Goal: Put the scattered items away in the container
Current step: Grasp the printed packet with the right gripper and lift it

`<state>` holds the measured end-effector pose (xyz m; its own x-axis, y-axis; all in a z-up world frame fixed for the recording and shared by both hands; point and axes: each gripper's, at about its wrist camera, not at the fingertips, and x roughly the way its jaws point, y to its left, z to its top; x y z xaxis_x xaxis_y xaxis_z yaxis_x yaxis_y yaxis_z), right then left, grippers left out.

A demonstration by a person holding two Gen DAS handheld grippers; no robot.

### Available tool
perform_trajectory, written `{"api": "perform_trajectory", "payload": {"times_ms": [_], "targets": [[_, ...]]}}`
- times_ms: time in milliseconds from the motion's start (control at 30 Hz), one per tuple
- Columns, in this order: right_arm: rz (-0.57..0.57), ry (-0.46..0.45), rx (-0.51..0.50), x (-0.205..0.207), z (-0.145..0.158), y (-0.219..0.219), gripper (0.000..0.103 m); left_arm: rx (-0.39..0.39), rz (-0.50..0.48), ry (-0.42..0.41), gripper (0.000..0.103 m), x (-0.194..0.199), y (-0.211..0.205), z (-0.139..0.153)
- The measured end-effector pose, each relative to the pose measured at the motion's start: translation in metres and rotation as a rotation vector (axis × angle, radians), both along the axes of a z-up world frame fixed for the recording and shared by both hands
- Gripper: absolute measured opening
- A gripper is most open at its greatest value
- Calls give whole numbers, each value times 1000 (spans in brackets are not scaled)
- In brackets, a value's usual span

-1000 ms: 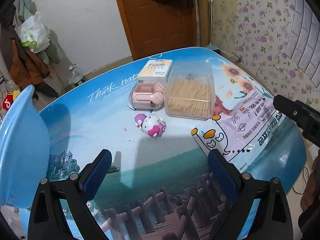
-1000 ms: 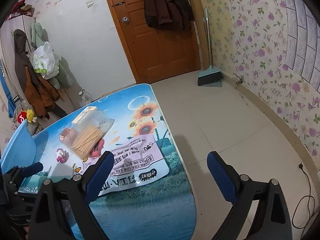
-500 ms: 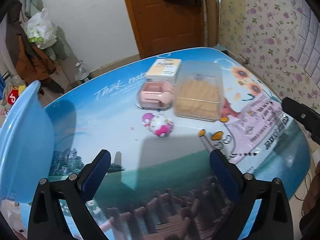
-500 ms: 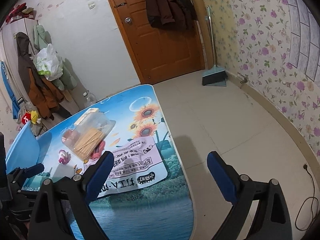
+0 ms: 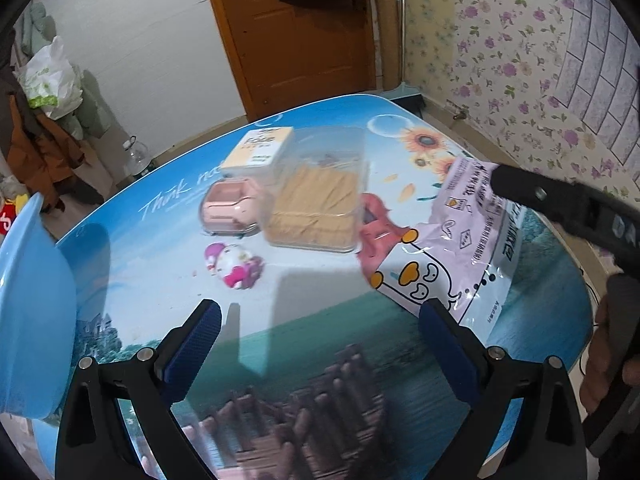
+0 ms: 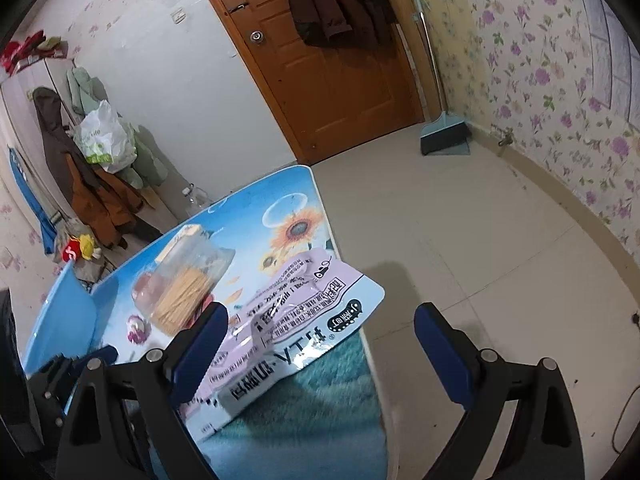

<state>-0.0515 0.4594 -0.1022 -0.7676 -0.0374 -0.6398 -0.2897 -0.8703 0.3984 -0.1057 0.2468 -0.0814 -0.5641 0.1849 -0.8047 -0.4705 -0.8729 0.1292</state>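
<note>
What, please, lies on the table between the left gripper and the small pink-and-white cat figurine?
Nothing: in the left wrist view, only bare printed tabletop separates the open left gripper from the cat figurine, which lies on its side.

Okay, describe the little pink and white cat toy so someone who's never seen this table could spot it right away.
On the blue picture-printed table, find the clear box of toothpicks near the middle. The cat toy lies on its side, nearer the camera and to the left. It is the only figurine, white-faced with magenta trim; its neighbours are boxes.
</note>
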Motion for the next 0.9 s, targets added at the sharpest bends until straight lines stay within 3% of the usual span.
{"api": "perform_trajectory", "payload": {"times_ms": [233, 567, 633, 700, 800, 900], "targets": [[11, 5, -175, -14, -7, 28, 95, 8, -25, -12, 101, 3, 13, 0], [135, -9, -253, -45, -7, 48, 95, 12, -43, -23, 101, 3, 20, -1], [134, -2, -246, -47, -6, 50, 91, 10, -45, -22, 101, 3, 21, -1], [147, 8, -239, -46, -4, 50, 74, 11, -44, -25, 101, 3, 22, -1], [171, -1, -233, -48, -7, 48, 62, 9, -45, -24, 101, 4, 24, -1], [185, -10, -258, -49, -13, 49, 58, 6, -47, -21, 101, 5, 25, -1]]}}
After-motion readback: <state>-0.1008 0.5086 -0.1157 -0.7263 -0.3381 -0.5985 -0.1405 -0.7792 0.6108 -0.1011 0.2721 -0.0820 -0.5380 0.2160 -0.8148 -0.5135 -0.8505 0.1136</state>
